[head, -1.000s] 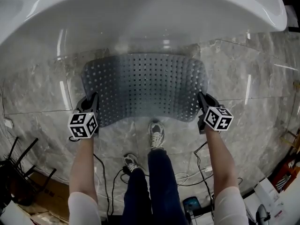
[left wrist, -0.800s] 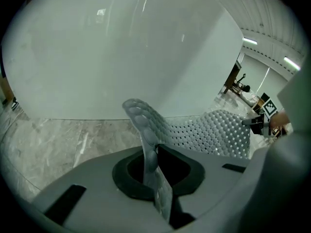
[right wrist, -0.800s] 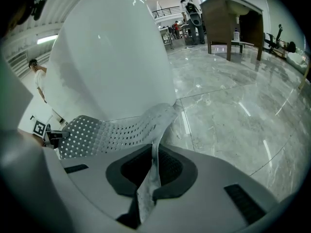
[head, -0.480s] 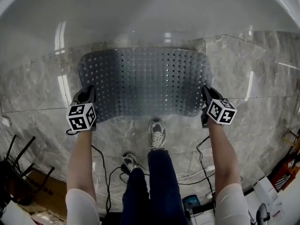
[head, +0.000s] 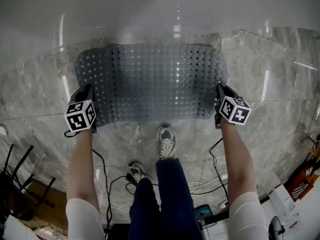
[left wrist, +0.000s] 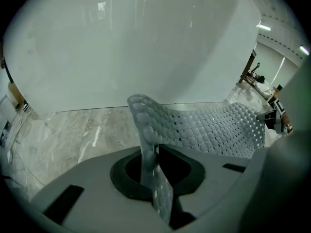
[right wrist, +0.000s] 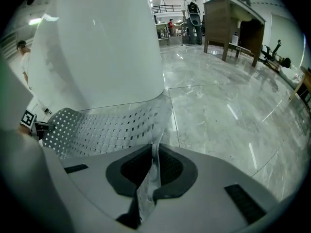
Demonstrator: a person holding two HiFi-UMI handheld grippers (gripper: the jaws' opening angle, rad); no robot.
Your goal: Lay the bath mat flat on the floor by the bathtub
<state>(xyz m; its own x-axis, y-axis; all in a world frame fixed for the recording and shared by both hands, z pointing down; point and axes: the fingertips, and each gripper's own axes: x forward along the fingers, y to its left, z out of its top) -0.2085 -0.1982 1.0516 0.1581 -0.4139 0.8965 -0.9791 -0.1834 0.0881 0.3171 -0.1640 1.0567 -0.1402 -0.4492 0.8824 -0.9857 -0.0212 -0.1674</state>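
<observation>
A translucent grey bath mat (head: 150, 81) full of small holes hangs stretched between my two grippers, just above the marble floor (head: 280, 89) beside the white bathtub (head: 150, 9). My left gripper (head: 86, 96) is shut on the mat's left edge, which stands pinched upright between the jaws (left wrist: 153, 166). My right gripper (head: 220, 95) is shut on the mat's right edge (right wrist: 150, 174). From each gripper view the mat (left wrist: 214, 130) (right wrist: 107, 127) sags away toward the other gripper, with the tub wall (left wrist: 136, 47) (right wrist: 97, 47) rising right behind it.
A person's legs and sneakers (head: 166, 140) stand on the floor directly below the mat's near edge. Cables (head: 107, 184) trail across the floor behind the feet. A dark stool frame (head: 20, 179) sits at lower left, and boxes (head: 295, 199) lie at lower right.
Both grippers have carried the mat forward toward the tub and spread slightly apart. The mat now looks flatter and wider, with less sag in its near edge.
</observation>
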